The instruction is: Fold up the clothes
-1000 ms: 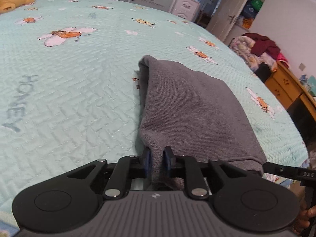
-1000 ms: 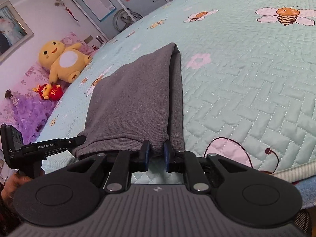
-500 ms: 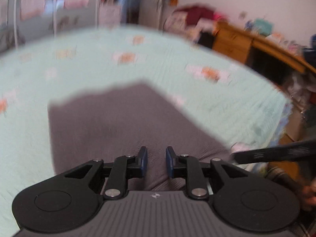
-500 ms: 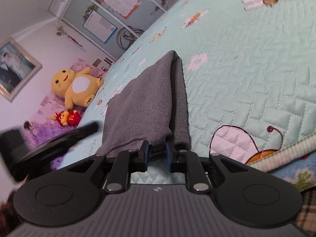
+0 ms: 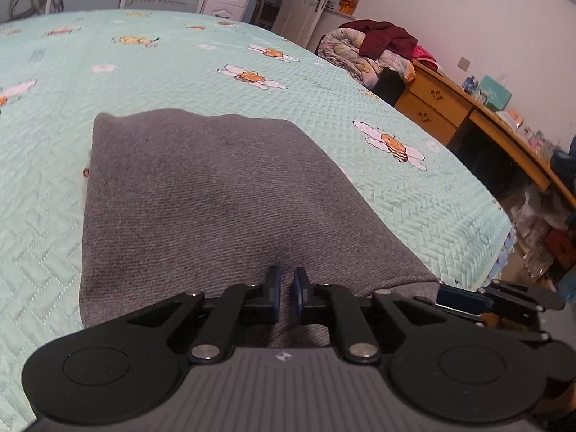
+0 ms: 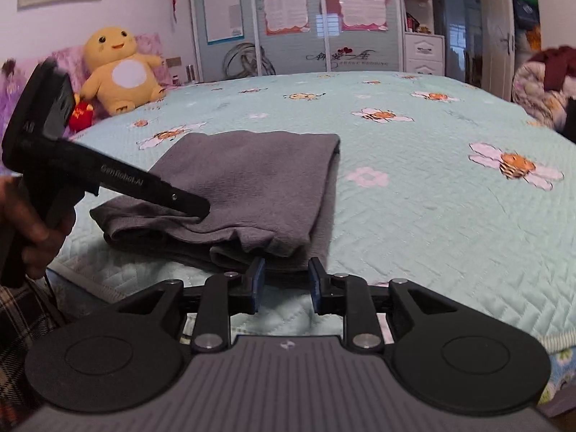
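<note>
Left gripper (image 5: pixel 284 289): jaws have just been closing and now stand nearly together, only a narrow slit between the blue pads. No fold of cloth is visibly pinched between them.
Left fingertips (image 5: pixel 272 282): over the near part of the grey garment (image 5: pixel 216 194); the cloth spreads forward and to both sides of them and also runs back under the fingers.
Left gripper from the right wrist view (image 6: pixel 199 210): its dark finger reaches in from the left and its tip rests on the near left part of the cloth, where the fabric bunches.
Left hand (image 6: pixel 25 223): wraps the handle at the left edge, a plaid sleeve below it.
Right gripper (image 6: pixel 286 280): jaws have just been opening and stand plainly apart, with nothing between the pads.
Right fingertips (image 6: pixel 257 275): just short of the garment's near hem; the folded cloth begins right ahead of the tips and stretches away from them, slightly left.
Garment: folded, flat, layered edges rumpled at the near side, lying close to the bed's near edge.
Bedspread (image 6: pixel 432 216): mint quilted, printed with bees and flowers, under and around the cloth.
Plush toy (image 6: pixel 118 72): yellow, far beyond the fingers at the left, well apart from the cloth.
Wooden desk (image 5: pixel 468 115): off to the right past the bed.
</note>
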### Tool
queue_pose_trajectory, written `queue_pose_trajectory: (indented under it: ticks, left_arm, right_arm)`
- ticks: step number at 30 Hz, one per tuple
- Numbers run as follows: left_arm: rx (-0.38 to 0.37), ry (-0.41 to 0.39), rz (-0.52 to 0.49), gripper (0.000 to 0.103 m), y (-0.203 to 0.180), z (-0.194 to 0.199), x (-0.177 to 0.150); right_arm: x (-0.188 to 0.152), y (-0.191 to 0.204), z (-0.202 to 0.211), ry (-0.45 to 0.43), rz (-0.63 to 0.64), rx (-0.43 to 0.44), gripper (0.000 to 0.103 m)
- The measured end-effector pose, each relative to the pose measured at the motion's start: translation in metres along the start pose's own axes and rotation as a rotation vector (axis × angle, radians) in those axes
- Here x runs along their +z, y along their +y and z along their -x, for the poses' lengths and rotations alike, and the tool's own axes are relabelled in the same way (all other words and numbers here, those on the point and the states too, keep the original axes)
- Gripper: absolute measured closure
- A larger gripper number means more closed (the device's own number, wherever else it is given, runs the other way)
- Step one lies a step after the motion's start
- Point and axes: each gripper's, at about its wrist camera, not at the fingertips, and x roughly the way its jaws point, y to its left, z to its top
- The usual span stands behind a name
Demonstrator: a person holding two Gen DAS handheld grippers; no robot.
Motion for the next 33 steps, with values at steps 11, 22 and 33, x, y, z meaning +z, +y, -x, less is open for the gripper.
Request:
queue_pose_trajectory:
  ticks: [11, 22, 33]
  left_arm:
    - [0.052, -0.102, -0.562, 0.087, -0.097, 0.033, -0.021]
    - [0.139, -0.075, -1.041, 0.081, -0.156, 0.005, -0.053]
    - [0.143, -0.093, -1.037, 0.094, -0.152, 0.005, -0.043]
  right_arm:
    - [-0.003, 0.015, -0.007, -0.033, 0.112, -0.078, 0.076]
    - [-0.008, -0.008, 0.011, -0.039, -0.029, -0.002, 0.071]
    - [-0.015, -0.049, 0.007, -0.018, -0.371, 0.126, 0.071]
